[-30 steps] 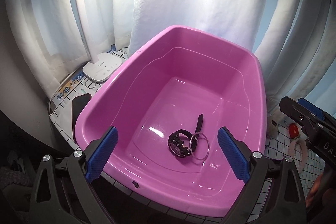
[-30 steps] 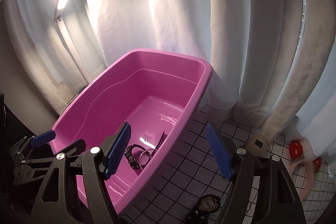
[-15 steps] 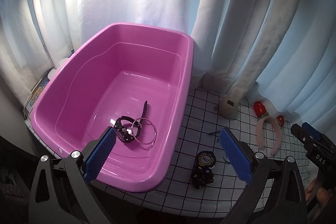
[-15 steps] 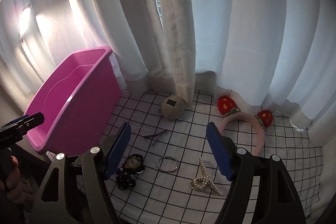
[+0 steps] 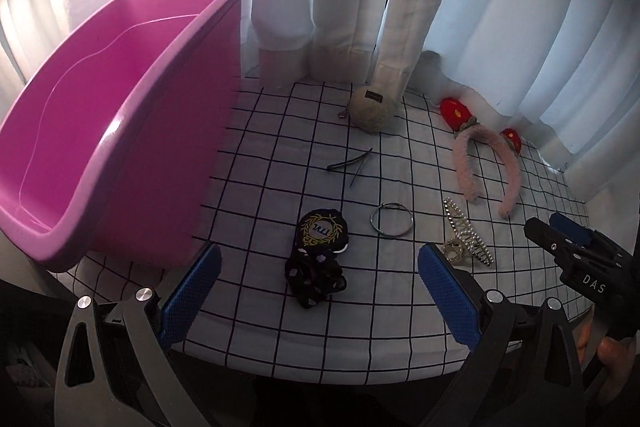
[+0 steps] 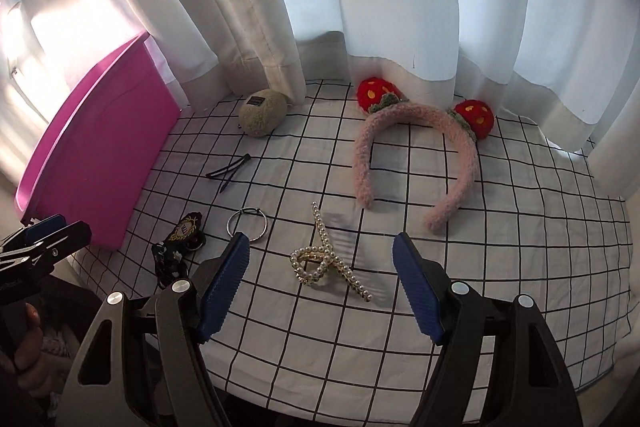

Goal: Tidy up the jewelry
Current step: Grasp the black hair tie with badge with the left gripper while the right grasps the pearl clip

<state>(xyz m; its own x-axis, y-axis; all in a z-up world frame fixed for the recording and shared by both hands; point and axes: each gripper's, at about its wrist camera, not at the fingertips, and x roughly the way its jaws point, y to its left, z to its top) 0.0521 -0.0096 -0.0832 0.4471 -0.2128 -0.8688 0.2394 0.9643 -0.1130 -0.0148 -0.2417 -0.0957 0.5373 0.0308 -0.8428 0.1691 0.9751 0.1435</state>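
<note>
Pink plastic bin (image 5: 120,131) stood at frame left, positioned as the collection point. The right hand-held gripper (image 6: 320,291), jaws apart and empty, framed the pearl hair claw (image 6: 328,259) at lower centre; the left hand-held gripper (image 5: 318,291), likewise apart, hovered over the black scrunchie (image 5: 314,277).

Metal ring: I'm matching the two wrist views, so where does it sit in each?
Left wrist: the metal ring lies centre, right of the black patch.
Right wrist: metal ring lower left, above the left blue pad.
Shared landmark: pearl clip, right of the ring in both.
</note>
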